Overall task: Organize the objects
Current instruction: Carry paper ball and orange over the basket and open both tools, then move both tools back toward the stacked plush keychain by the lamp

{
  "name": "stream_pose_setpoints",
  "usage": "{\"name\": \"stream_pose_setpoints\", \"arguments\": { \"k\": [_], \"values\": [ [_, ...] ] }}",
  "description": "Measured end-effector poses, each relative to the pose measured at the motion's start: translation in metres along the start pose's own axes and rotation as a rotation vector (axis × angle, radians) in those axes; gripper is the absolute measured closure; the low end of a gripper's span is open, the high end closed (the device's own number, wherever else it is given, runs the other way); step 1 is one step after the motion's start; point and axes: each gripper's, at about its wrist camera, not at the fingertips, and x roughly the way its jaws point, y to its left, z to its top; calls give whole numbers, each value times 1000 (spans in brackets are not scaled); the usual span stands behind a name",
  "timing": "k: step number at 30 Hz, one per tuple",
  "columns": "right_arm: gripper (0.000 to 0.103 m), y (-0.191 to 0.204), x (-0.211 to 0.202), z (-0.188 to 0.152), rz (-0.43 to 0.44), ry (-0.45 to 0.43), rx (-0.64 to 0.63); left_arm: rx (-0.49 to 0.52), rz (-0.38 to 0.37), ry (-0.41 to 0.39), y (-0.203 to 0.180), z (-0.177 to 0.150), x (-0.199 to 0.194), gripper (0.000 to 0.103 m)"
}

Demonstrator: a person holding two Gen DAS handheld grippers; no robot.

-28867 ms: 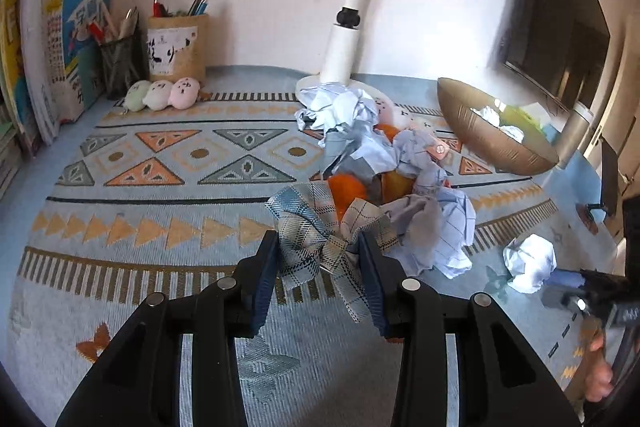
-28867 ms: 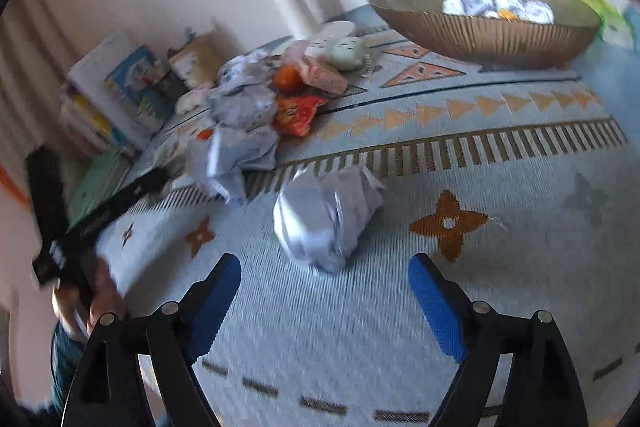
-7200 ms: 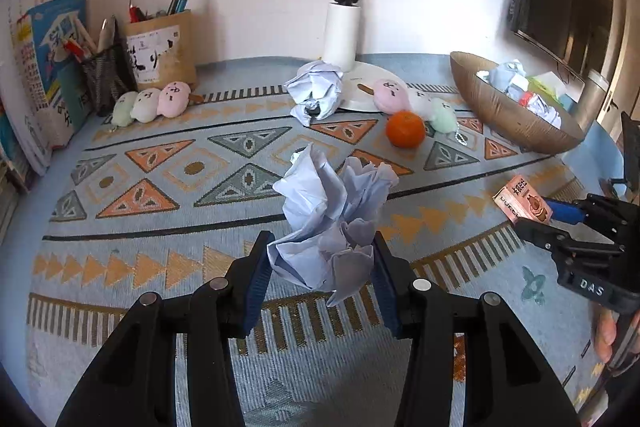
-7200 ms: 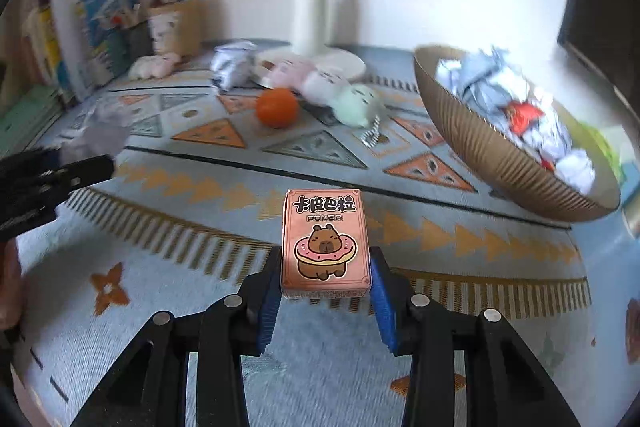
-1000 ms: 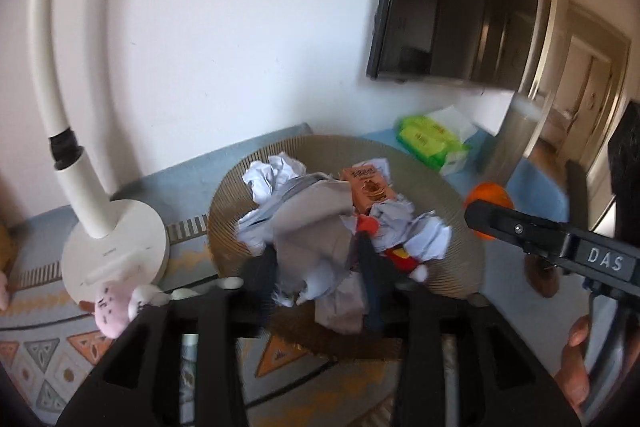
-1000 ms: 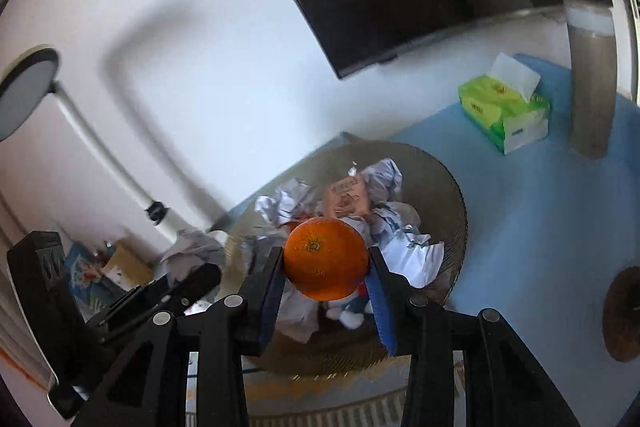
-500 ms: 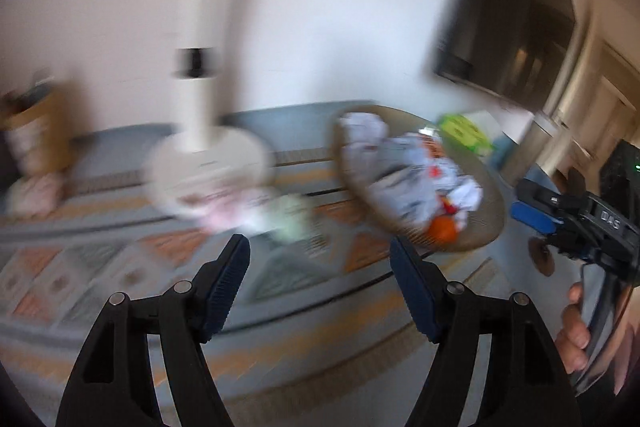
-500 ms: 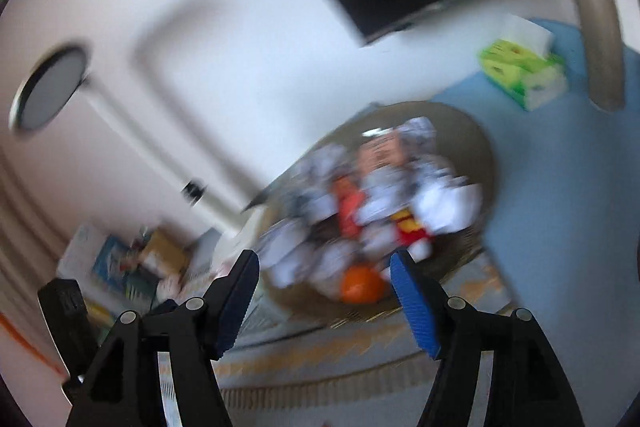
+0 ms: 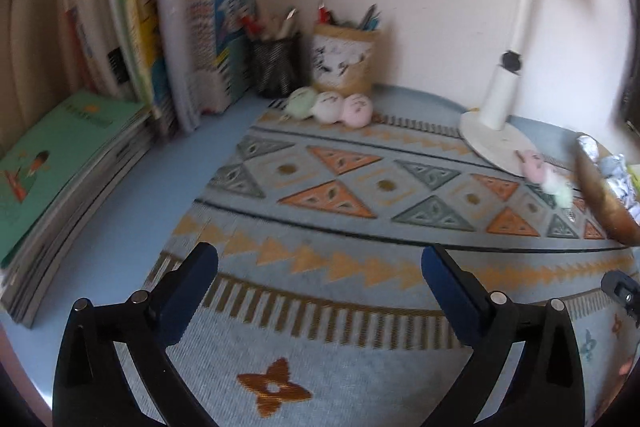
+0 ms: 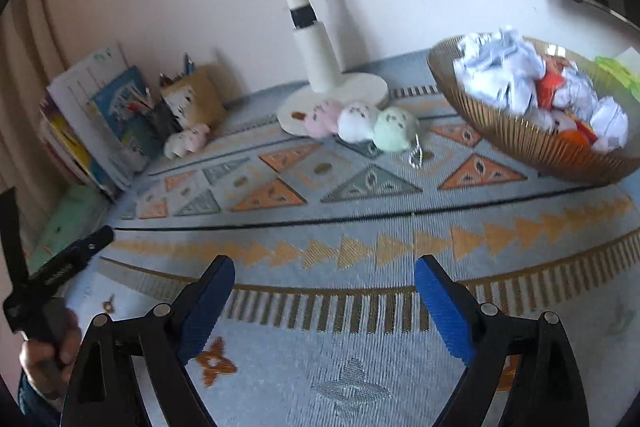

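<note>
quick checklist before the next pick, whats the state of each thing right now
1. Left claw free of load: ok, jaws opening, only rug between them.
2. Right claw free of load: ok, jaws opening, nothing between them.
3. Orange in the bowl: ok, the orange lies among crumpled paper.
4. Room left in the bowl: not ok, contents pile above the rim.
5. Loose items left on the rug: not ok, three plush toys lie beside the lamp base.
6. Plush trio by the pen cup: cannot tell whether it needs moving.
</note>
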Motion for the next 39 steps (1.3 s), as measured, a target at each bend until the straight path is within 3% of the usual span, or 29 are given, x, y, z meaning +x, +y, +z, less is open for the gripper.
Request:
{"name": "stream_pose_setpoints", "arguments": {
  "k": [4,6,14,26,28,31,33,36,39],
  "values": [
    [12,-10,5,0,-39,8,37,-43,-15,-4,2,-13,12,1],
    [12,-10,5,0,-48,11,43,-5,-6,45,-7,-13,19,1],
    [12,18,4,-4,-115,-29,-99,27,-7,18,-12,-18,9,1],
    [12,21,5,-5,-130,-36,-126,28,-62,24,-10,-14,6,1],
    [12,22,7,-5,-130,-23,-136,9,-123,4,-2,3,1,1],
    [12,24,15,-5,-137,15,-144,-142,-181,-58,23,45,-12,1],
    [12,23,17,-4,-145,29,-144,-204,-253,-23,28,84,2,1],
    [12,19,17,2,-108,54,-128,-214,-217,63,13,122,45,1],
    [12,13,20,26,-56,137,-137,-240,-156,128,-2,132,93,1]
  ]
}}
